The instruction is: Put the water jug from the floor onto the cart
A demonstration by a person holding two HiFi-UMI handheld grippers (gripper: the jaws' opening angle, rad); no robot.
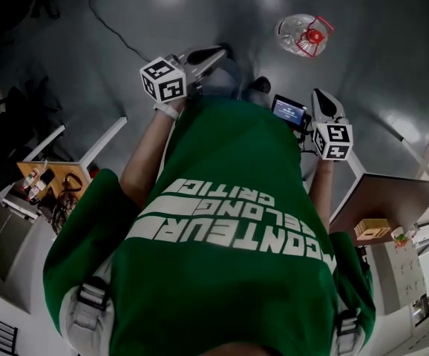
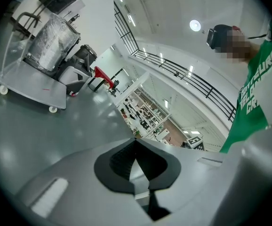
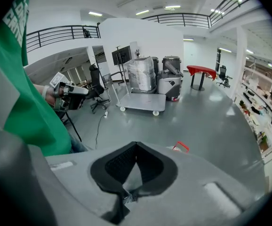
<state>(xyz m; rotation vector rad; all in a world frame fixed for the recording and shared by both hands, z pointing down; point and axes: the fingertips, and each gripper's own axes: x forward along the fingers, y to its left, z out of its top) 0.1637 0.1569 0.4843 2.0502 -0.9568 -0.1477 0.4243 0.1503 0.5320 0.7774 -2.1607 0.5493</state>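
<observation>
Jaws of left gripper and right gripper are closed and empty, short of the water jug on the floor; cart stands well beyond it. Apparently the approach step; next, jaws must open at the jug.

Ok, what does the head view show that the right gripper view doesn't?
Only the head view: the whole water jug lying on the grey floor ahead, clear with a red handle, and the right gripper seen from above. Only the right gripper view: the cart across the room with a wrapped load on it, and a red table. Both: the floor, the green shirt, the left gripper, and the jug's red handle, barely peeking over the right gripper's jaws.
</observation>
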